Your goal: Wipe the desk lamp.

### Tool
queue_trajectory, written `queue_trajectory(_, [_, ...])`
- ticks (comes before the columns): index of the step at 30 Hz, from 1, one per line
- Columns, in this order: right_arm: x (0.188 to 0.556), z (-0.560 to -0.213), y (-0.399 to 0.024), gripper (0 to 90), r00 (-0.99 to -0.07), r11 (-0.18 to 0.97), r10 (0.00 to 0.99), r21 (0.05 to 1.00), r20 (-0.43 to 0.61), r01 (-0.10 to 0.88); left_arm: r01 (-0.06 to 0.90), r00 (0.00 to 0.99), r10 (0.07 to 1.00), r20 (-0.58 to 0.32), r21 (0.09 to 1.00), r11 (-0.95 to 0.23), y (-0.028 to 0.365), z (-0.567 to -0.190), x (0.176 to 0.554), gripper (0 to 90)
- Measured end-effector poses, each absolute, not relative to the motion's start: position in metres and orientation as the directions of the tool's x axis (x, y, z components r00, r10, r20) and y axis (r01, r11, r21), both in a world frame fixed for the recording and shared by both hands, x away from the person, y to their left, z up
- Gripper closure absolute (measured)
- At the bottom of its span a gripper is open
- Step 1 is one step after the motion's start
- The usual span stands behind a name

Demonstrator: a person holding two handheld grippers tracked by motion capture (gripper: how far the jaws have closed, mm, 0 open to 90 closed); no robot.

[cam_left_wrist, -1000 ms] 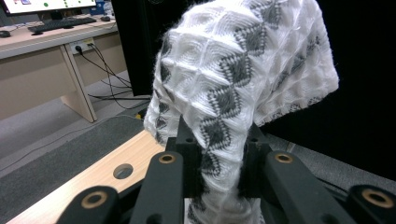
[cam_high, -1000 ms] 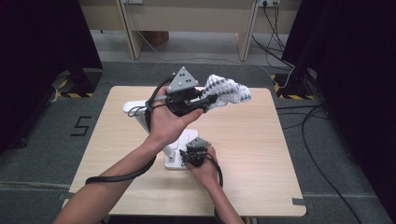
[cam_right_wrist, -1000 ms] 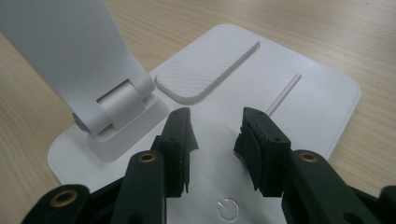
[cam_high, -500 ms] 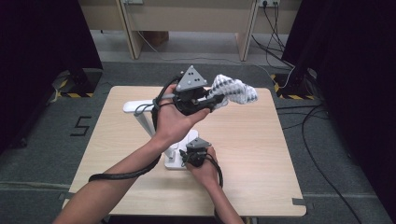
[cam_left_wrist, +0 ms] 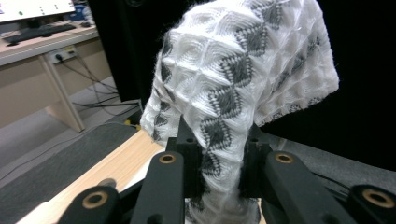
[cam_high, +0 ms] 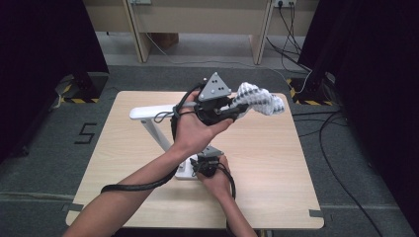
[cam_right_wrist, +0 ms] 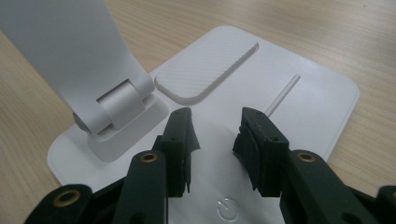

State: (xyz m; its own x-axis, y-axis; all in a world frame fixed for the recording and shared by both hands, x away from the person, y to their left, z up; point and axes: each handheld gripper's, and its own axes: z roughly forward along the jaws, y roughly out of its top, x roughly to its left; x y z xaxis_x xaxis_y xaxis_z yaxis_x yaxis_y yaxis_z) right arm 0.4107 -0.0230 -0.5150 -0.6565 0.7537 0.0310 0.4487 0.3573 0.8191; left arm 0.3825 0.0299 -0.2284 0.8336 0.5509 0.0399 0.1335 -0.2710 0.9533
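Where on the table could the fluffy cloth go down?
The bare wood right of the lamp base, out to the table edge, is widest. The left side beyond the lamp arm is free too. The middle is crowded: the left gripper holds the cloth, the right gripper on the base.

The left gripper (cam_high: 236, 109) is raised on an outstretched forearm, jaws clamped shut. The right gripper (cam_high: 205, 167) sits low near the body, pointing down, jaws parted.
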Motion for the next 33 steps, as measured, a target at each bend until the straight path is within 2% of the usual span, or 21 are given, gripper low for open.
queue_trajectory(10, [0.411, -0.515, -0.023, 64.3, -0.657, 0.355, 0.753, 0.820, 0.034, 0.449, 0.084, 0.834, 0.541, 0.108, 0.944, -0.318, 0.020, -0.245, 0.359, 74.7])
queue_trajectory(19, [0.411, -0.515, -0.023, 64.4, -0.655, 0.357, 0.755, 0.818, 0.032, 0.451, 0.124, 0.831, 0.555, 0.049, 0.955, -0.270, 0.029, -0.263, 0.346, 75.3])
queue_trajectory(33, [0.411, -0.515, -0.023, 64.3, -0.655, 0.355, 0.755, 0.819, 0.034, 0.451, 0.184, 0.797, 0.604, 0.022, 0.943, -0.277, 0.033, -0.293, 0.356, 76.0])
